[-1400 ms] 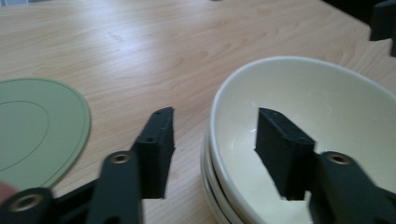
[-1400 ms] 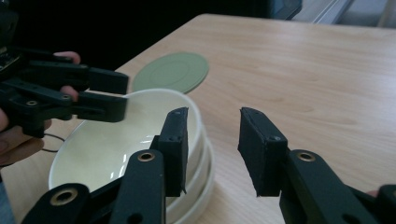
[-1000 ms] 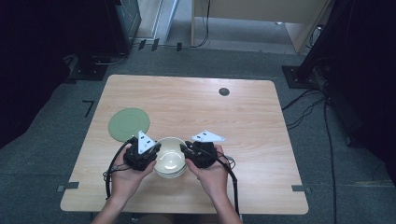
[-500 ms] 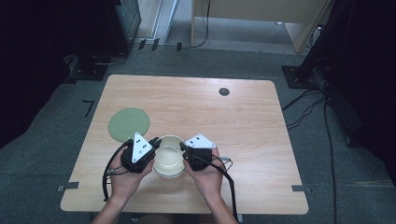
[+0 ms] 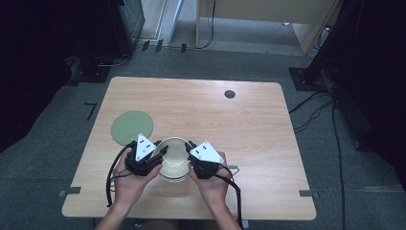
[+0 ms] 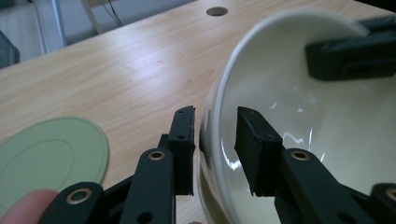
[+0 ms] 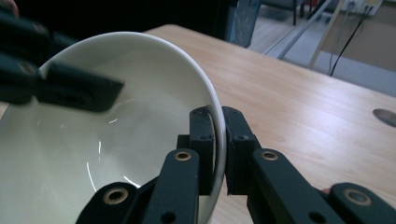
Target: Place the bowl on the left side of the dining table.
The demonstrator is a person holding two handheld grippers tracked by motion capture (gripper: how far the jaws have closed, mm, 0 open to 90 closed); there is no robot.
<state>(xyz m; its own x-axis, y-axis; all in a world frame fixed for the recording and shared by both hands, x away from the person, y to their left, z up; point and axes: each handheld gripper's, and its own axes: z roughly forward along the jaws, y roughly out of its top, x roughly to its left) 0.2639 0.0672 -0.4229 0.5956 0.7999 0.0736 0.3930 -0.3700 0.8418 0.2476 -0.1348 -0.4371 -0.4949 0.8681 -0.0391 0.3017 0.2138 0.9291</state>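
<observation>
A shiny white round bowl (image 5: pixel 174 158) sits near the front edge of the light wooden table (image 5: pixel 249 124), between the 2 hands. It is tipped up on its side, with its open face turned away from the person. In the high view more white rims show under it, like a stack.

The right gripper (image 7: pixel 217 122) has its 2 black jaws pressed tight on the bowl's rim, 1 inside and 1 outside. The left gripper (image 6: pixel 215 135) has its jaws on both sides of the other rim, but they are apart, with a gap around the wall.

A flat green round lid (image 5: pixel 132 127) lies on the table just left of the bowl. A small dark hole (image 5: pixel 230 94) is far back on the table.
</observation>
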